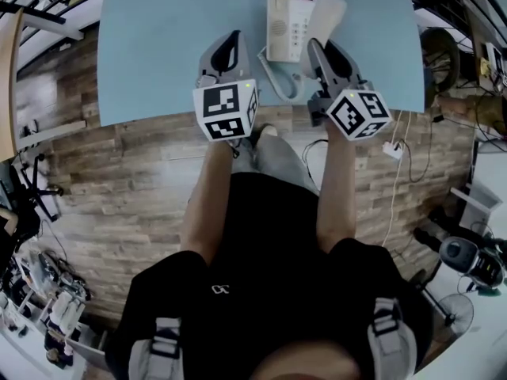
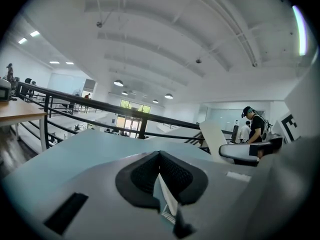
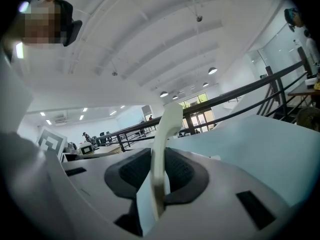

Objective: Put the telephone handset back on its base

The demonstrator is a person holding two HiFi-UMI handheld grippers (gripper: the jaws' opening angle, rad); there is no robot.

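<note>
Your right claw [image 3: 159, 159] is clenched on the handset [image 3: 167, 126]. The pads press its lower part from both sides, and the rest of it rises between them, leaning a little to one side. In the head view the handset [image 1: 326, 14] sits at the right edge of the base [image 1: 287, 24], off its cradle, with its broad end up. Whether it touches the base there, you cannot tell. The base lies flat near the far side of the blue tabletop [image 1: 158, 46], keypad showing. Its cord [image 1: 277, 79] curls off the near end and lies on the tabletop between your two claws.

Your left claw [image 2: 160, 154] is closed, its pads meeting at the tips with nothing gripped. In the head view it [image 1: 230, 36] hangs over the tabletop just left of the base, apart from phone and cord. From the left gripper view the handset [image 2: 212, 138] shows as a pale slab off to the right, above the other claw's body.
</note>
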